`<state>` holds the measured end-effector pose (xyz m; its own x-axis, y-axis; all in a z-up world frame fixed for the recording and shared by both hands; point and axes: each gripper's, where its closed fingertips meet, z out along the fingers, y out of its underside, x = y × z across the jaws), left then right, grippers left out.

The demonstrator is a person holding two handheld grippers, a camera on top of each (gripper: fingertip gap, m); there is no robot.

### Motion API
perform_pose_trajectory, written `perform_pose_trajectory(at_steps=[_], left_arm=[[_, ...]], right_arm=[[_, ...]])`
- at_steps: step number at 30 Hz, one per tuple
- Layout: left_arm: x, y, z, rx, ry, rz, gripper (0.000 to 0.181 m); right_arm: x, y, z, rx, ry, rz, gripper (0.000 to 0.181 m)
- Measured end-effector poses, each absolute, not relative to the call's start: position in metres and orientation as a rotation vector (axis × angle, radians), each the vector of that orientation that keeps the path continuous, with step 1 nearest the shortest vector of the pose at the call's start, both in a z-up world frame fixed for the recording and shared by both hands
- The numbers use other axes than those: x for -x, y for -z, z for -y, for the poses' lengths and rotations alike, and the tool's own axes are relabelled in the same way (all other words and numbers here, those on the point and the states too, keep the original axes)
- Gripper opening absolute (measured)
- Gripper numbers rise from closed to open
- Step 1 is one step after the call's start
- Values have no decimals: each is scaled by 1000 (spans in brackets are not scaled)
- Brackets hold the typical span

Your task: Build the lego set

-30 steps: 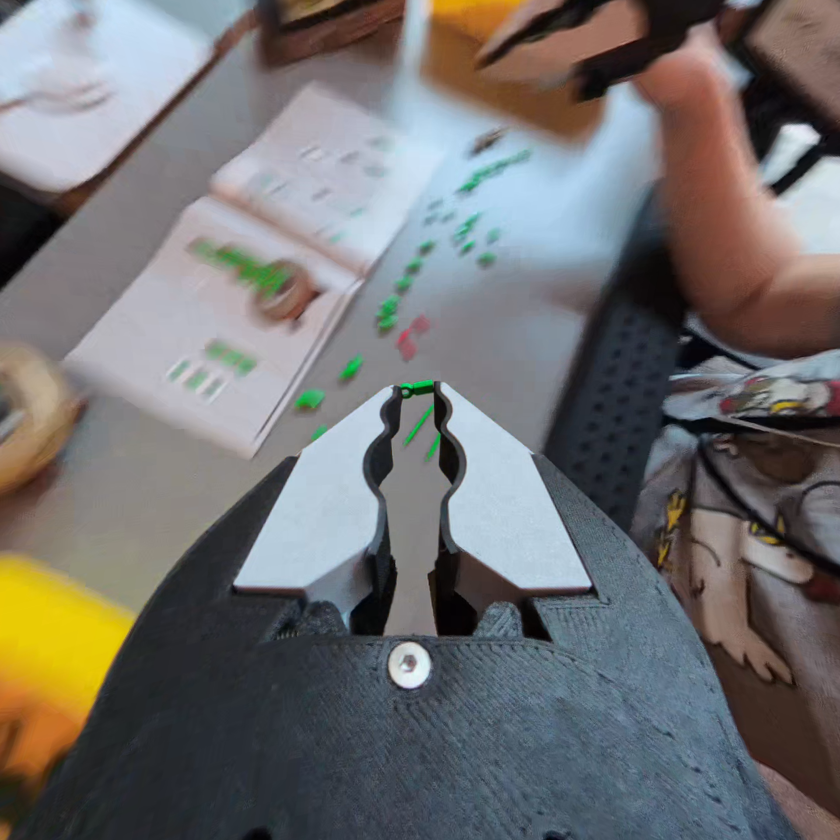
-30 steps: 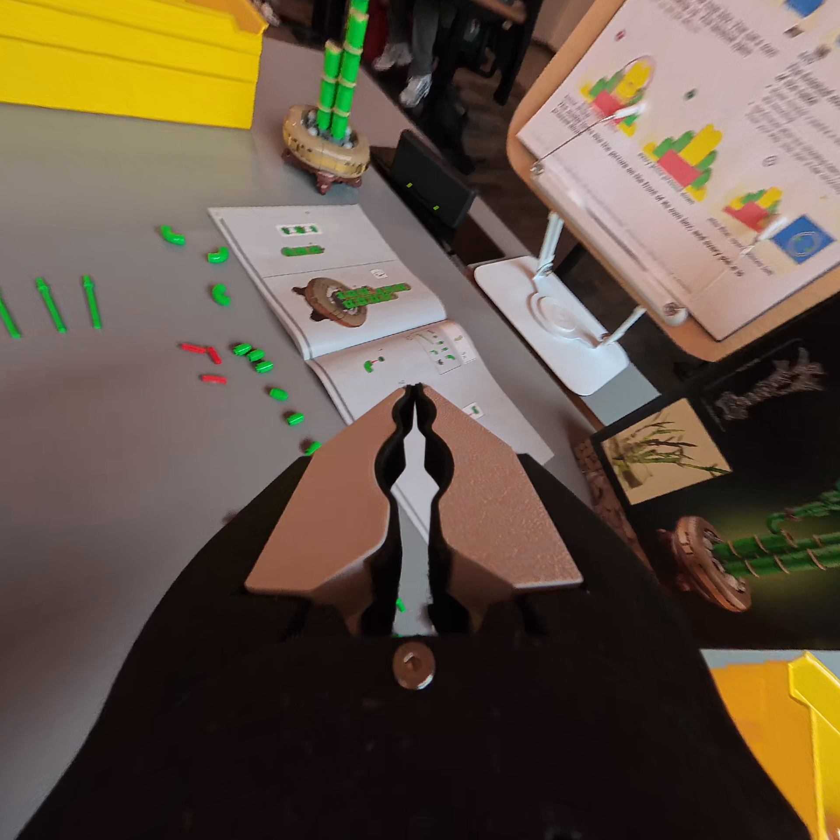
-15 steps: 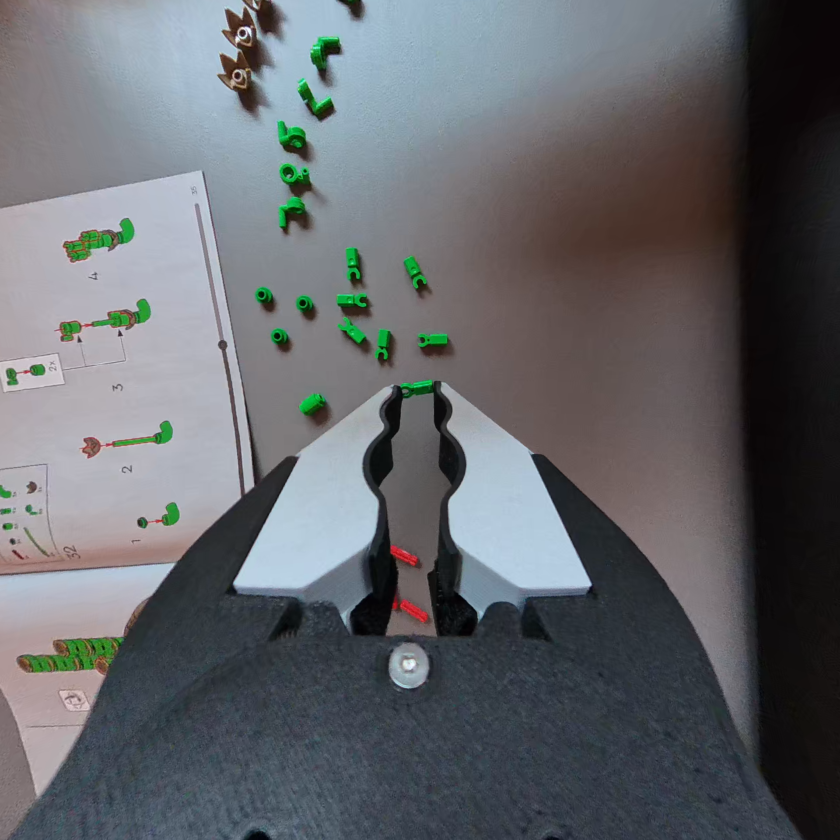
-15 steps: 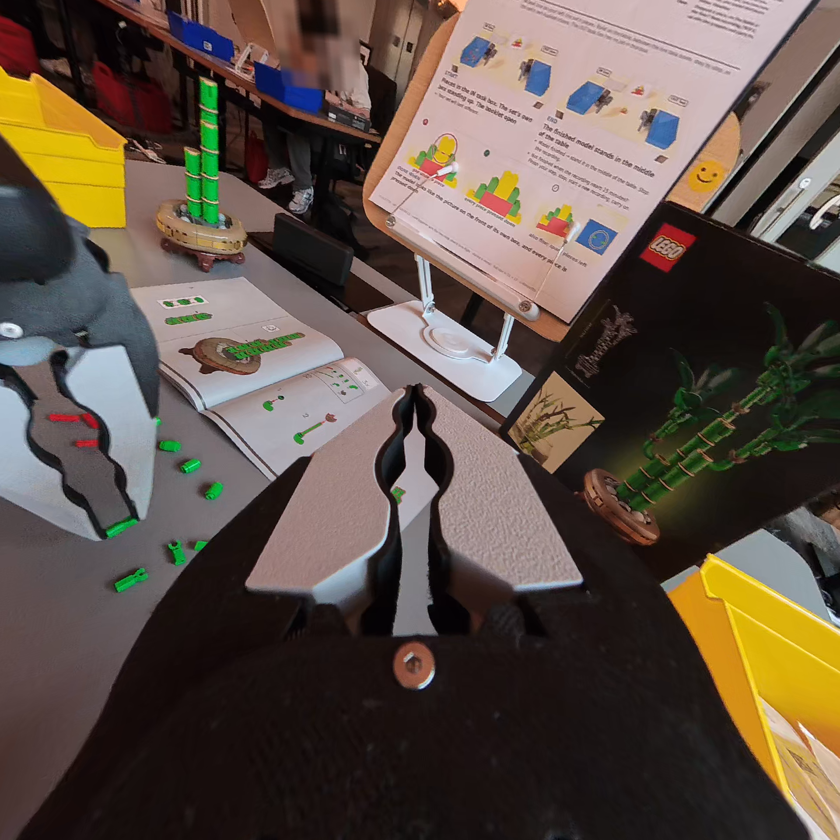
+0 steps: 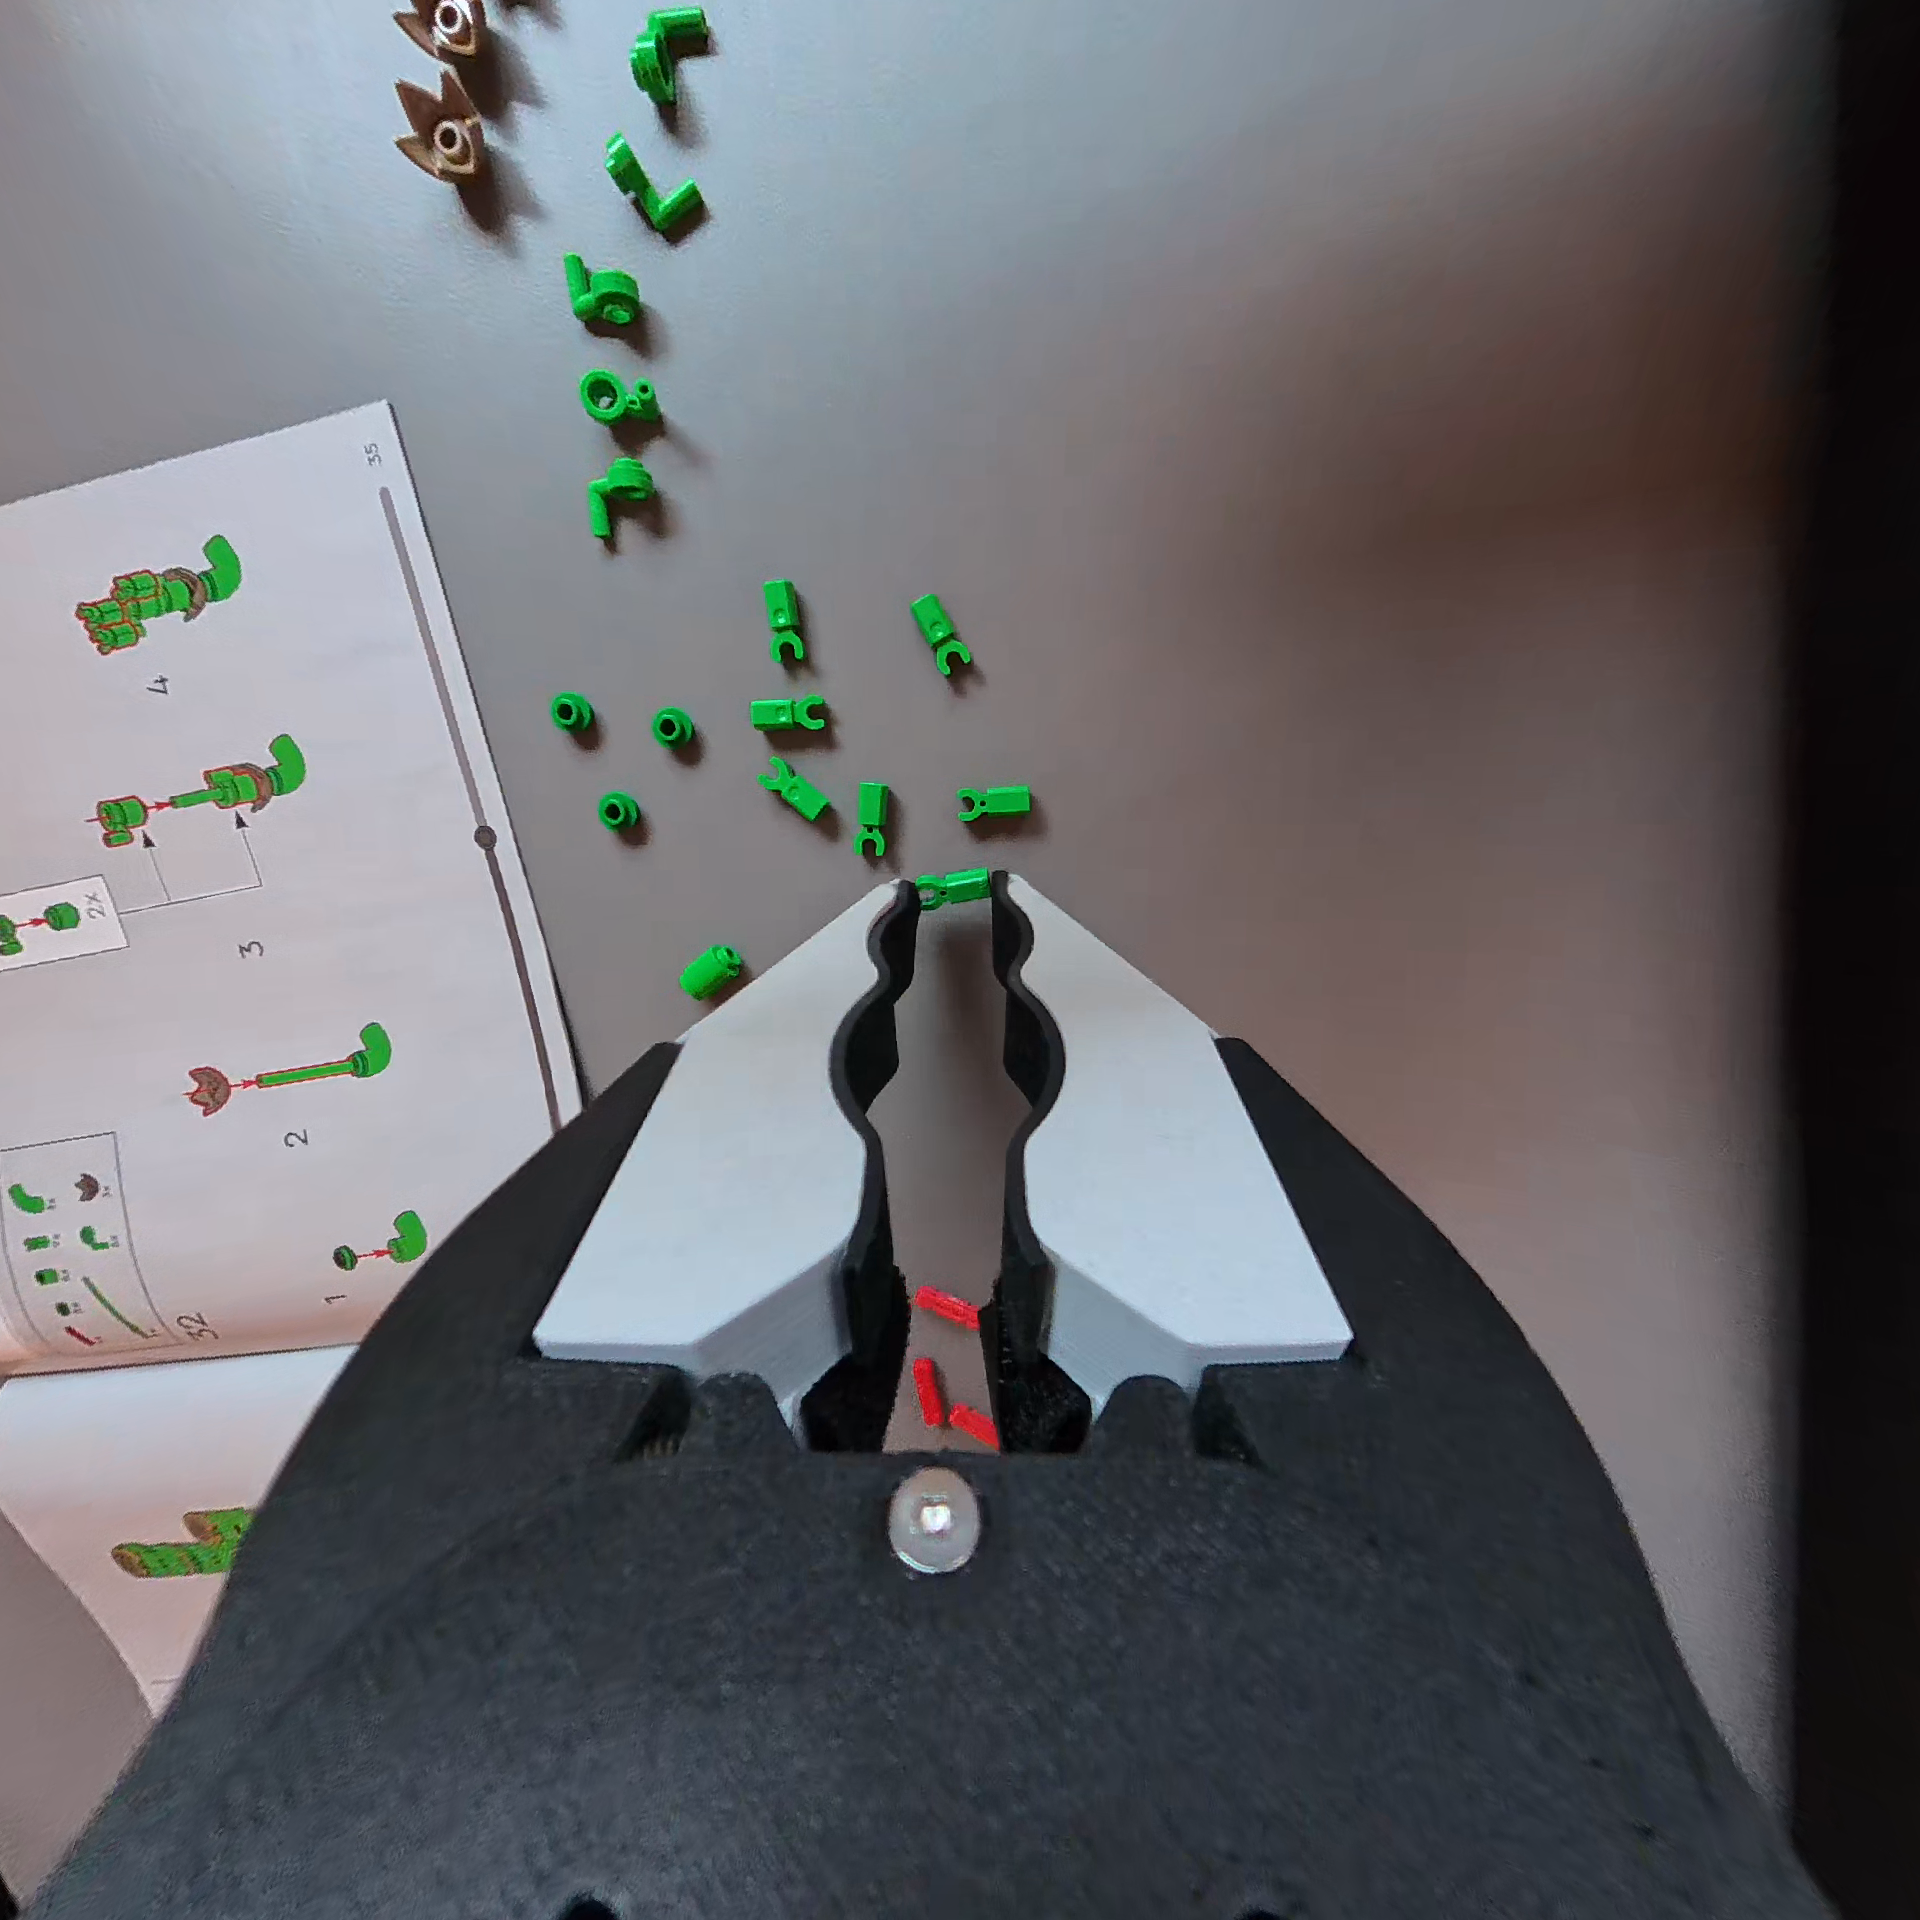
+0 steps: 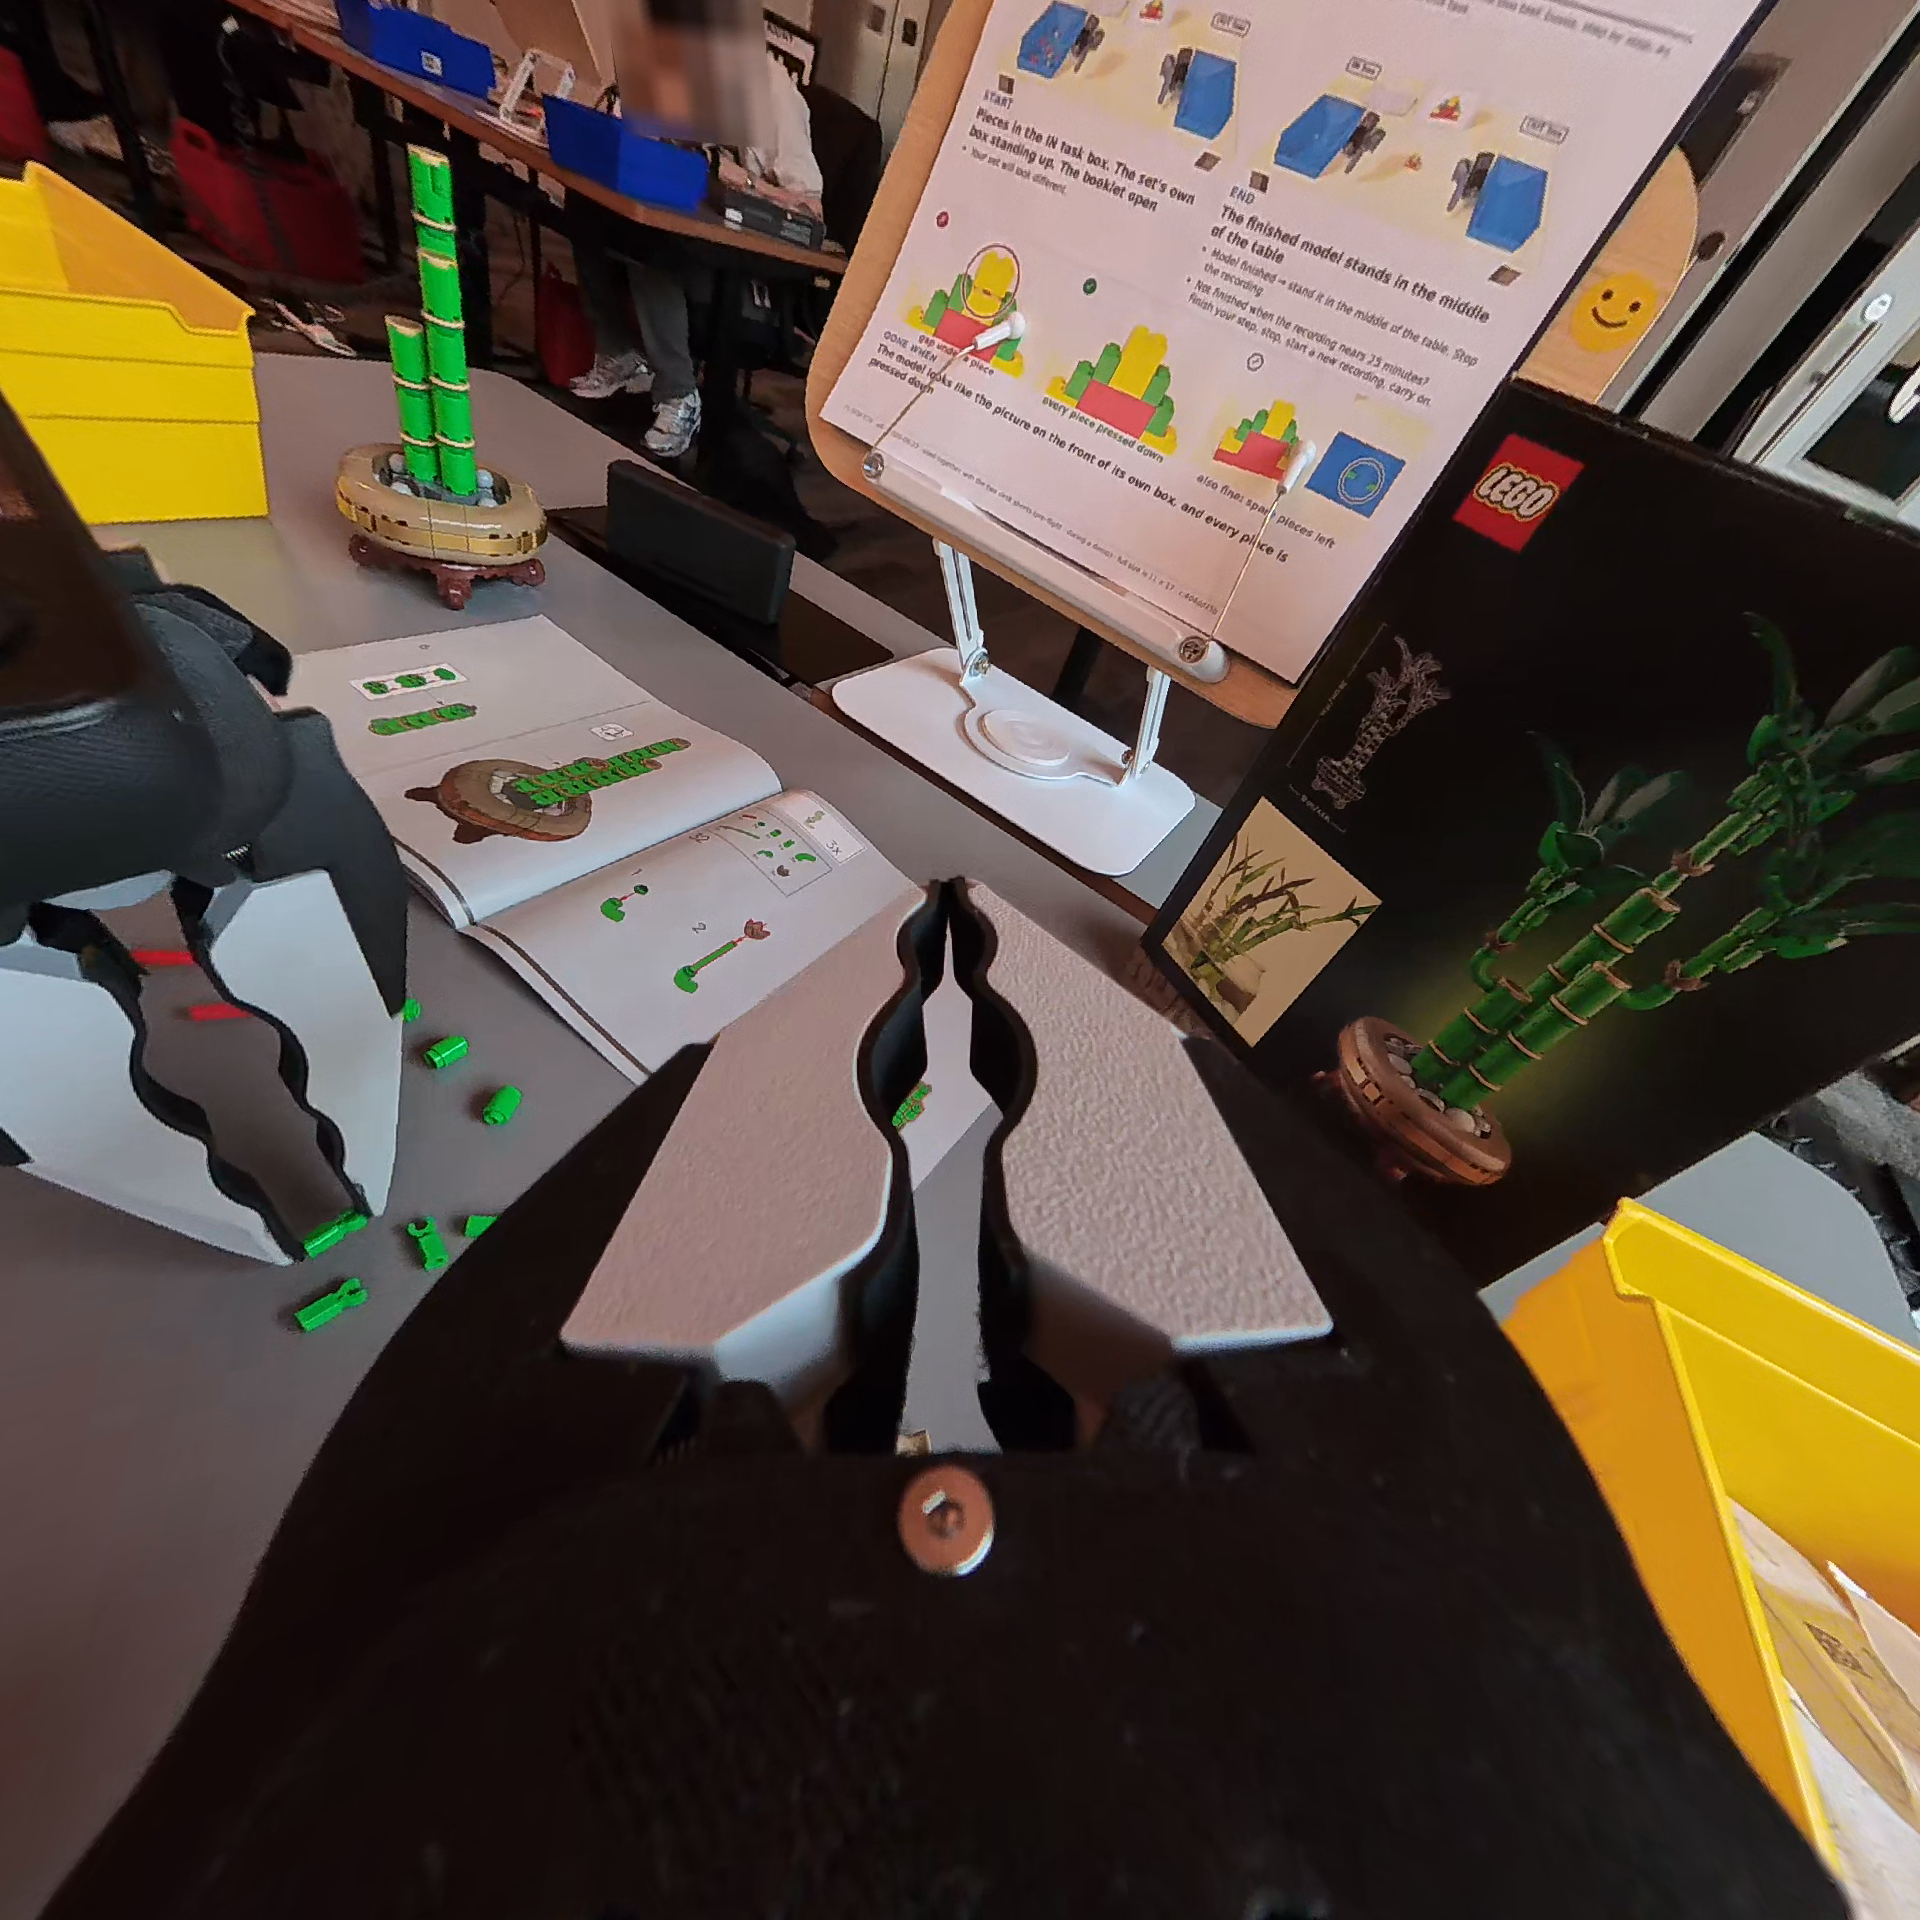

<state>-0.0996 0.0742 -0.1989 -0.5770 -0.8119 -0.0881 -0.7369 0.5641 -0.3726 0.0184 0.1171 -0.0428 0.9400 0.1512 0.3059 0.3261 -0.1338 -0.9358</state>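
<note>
While the left hand-held gripper (image 5: pixel 954 889) clamps a green clip piece (image 5: pixel 953 888) (right hand-held gripper (image 6: pixel 950 896) closed, empty), mating it per the booklet (image 5: pixel 239 883) needs its partner.

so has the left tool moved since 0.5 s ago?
Barely, if at all. In its own view the left tool, shut on a green clip piece, sits the same against the booklet.

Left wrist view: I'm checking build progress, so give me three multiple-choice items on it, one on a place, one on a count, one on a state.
1. The instruction booklet lies where relative to the loose green pieces?
A left
B right
C on top of them

2. How many green rings lie in the group beside the booklet?
A one
B three
C six

3. The left gripper is:
A wide open
B shut empty
C shut on a green clip piece

Key: 1 A, its pages fill the left edge. 2 B, three show. 3 C, the jaws pinch it at their tips.
</note>
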Motion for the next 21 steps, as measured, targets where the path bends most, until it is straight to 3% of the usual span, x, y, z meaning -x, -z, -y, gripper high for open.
perform_pose_trajectory(at_steps=[21], left_arm=[[65,197,-58,1168,419,-2632,12]], right_arm=[[-27,41,-111,1724,107,320,0]])
